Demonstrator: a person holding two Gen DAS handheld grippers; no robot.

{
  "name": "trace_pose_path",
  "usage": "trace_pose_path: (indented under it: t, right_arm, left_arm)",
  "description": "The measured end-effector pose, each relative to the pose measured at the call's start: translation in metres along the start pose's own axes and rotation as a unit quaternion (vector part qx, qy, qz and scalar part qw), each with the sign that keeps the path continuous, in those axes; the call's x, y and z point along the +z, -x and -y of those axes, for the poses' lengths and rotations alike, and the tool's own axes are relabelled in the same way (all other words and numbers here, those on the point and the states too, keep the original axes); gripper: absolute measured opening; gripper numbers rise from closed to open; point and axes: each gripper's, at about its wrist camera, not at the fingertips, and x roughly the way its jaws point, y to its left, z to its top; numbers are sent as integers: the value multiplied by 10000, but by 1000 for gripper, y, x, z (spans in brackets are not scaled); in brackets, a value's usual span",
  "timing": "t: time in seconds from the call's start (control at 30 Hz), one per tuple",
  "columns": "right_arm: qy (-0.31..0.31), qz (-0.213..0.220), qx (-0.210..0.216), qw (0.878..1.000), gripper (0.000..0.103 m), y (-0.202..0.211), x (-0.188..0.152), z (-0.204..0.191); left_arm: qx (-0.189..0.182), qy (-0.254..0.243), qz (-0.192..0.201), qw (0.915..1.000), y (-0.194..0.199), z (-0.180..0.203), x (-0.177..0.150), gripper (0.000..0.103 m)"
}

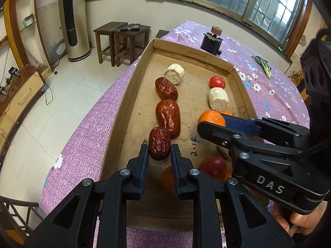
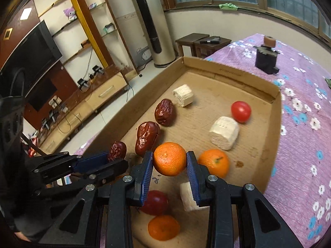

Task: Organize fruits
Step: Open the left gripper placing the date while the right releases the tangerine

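Observation:
A shallow cardboard tray lies on the purple flowered tablecloth. My left gripper is shut on a red date above the tray's near left; it shows in the right wrist view. Two more dates lie in a row beyond it. My right gripper is shut on an orange mandarin, also seen in the left wrist view. In the tray lie a second mandarin, a third, two tomatoes and pale corn-like chunks.
A dark cylindrical holder with a wooden ring stands on the cloth beyond the tray. A green vegetable lies at the far right. Two dark wooden stools and a tall floor air conditioner stand off the table's left side.

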Motion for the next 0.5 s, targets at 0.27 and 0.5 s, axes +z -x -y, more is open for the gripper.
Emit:
trace_pose_path:
  t: [0.27,0.5]
  right_arm:
    - [47,-187,-66,9998,33,-17,-1,1]
    - [16,-168,-73,9998,35,-16,-1,3]
  left_arm:
    - [115,-60,15,9999,-3,-1,0,19]
    - [193,62,-45,9998,-2,-4,2,39]
